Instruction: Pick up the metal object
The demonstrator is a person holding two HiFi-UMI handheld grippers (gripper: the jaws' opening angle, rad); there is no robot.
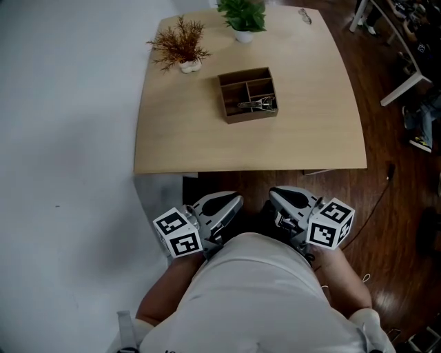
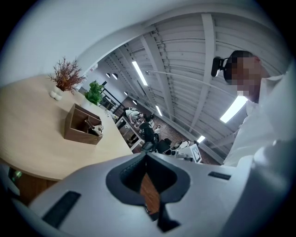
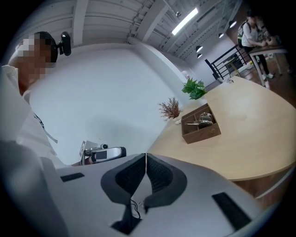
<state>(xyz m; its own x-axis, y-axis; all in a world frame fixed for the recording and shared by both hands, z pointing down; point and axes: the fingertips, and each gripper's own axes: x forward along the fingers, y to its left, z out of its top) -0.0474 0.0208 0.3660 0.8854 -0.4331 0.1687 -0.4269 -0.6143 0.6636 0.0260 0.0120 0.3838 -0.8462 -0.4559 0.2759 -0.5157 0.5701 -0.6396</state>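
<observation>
A shiny metal object (image 1: 258, 105) lies in the front compartment of a brown wooden divided box (image 1: 236, 113) on the light wood table (image 1: 186, 138). It also shows as the metal object (image 2: 96, 130) in the left gripper view and the metal object (image 3: 204, 121) in the right gripper view. Both grippers hang low in front of the person's chest, short of the table's near edge. My left gripper (image 1: 233, 200) and my right gripper (image 1: 274, 194) are shut with nothing between the jaws. In the gripper views the left gripper (image 2: 145, 154) and the right gripper (image 3: 146, 155) show their tips pressed together.
A dried reddish plant in a white pot (image 1: 180, 43) and a green plant in a white pot (image 1: 242, 16) stand at the table's far side. White floor lies to the left and dark wood floor (image 1: 386, 207) to the right, with a cable on it.
</observation>
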